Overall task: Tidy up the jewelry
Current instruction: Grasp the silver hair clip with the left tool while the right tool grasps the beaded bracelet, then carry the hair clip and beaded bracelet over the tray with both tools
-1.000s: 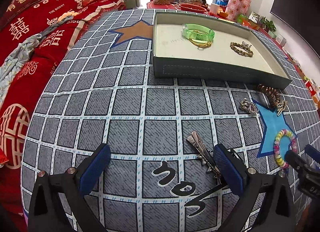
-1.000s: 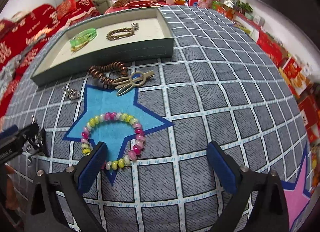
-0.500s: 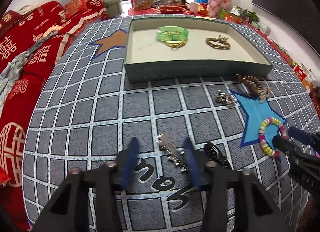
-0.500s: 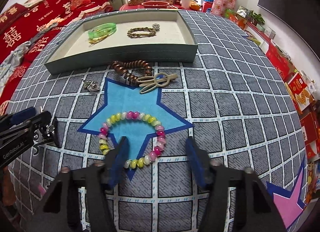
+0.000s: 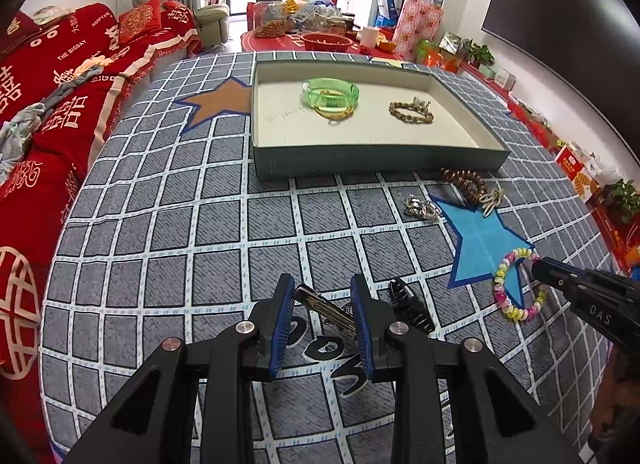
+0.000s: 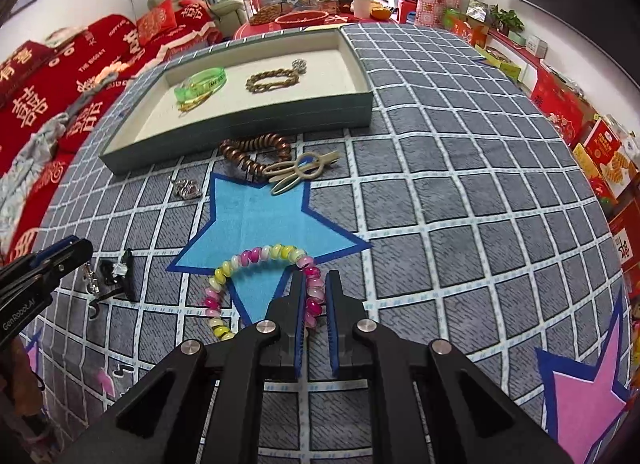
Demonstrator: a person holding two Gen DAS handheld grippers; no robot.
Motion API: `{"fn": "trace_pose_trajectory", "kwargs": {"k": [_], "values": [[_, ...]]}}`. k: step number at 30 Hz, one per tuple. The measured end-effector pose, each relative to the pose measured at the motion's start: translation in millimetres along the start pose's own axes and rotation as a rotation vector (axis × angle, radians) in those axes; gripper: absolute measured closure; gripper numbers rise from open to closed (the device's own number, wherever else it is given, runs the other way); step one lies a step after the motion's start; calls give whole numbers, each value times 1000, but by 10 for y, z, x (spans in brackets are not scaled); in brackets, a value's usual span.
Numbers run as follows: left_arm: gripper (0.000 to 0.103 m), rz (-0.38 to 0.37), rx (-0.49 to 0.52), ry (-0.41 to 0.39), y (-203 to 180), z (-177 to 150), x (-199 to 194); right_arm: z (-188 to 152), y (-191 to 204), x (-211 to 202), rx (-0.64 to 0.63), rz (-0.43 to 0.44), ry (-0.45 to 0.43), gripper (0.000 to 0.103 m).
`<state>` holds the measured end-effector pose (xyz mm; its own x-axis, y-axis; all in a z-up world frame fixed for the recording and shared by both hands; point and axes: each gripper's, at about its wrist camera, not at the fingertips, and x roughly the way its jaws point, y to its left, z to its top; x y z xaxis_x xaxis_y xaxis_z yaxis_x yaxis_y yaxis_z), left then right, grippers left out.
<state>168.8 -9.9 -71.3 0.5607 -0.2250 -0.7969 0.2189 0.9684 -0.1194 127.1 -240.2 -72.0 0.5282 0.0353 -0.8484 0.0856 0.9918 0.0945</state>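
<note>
Since a second ago: both our tools were spread wide above the grid-patterned cloth; both have narrowed, and the left view now sits a little higher over the worktop.
Left tool [image 5: 322,314]: we have just been closing its jaws around the silver hair clip [image 5: 325,309], which lies slantwise between the blue pads; we cannot tell whether the pads press it.
Right tool [image 6: 314,312]: closed on the bead bracelet [image 6: 256,260], pads pinching its right-hand beads over the blue star [image 6: 256,220].
Bracelet: otherwise lying on the cloth, partly on the star.
Black clip [image 5: 410,306]: just right of the left tool, on the cloth.
Tray [image 5: 360,164]: far side of the worktop, holding a green bangle [image 5: 330,92], a gold ring touching it, and a gold chain [image 5: 412,111].
Near the tray's front: coiled brown hair tie [image 6: 256,154], beige clip [image 6: 298,170], silver piece [image 6: 186,188].
</note>
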Motion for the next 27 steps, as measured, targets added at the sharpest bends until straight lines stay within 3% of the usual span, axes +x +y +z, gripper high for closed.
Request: {"fn": "trace_pose_trajectory", "kwargs": {"k": [15, 27], "values": [[61, -37, 19, -57, -53, 163, -280, 168, -98, -264, 42, 58, -58, 93], [61, -65, 21, -151, -50, 622, -476, 659, -58, -437, 32, 99, -128, 93]]}}
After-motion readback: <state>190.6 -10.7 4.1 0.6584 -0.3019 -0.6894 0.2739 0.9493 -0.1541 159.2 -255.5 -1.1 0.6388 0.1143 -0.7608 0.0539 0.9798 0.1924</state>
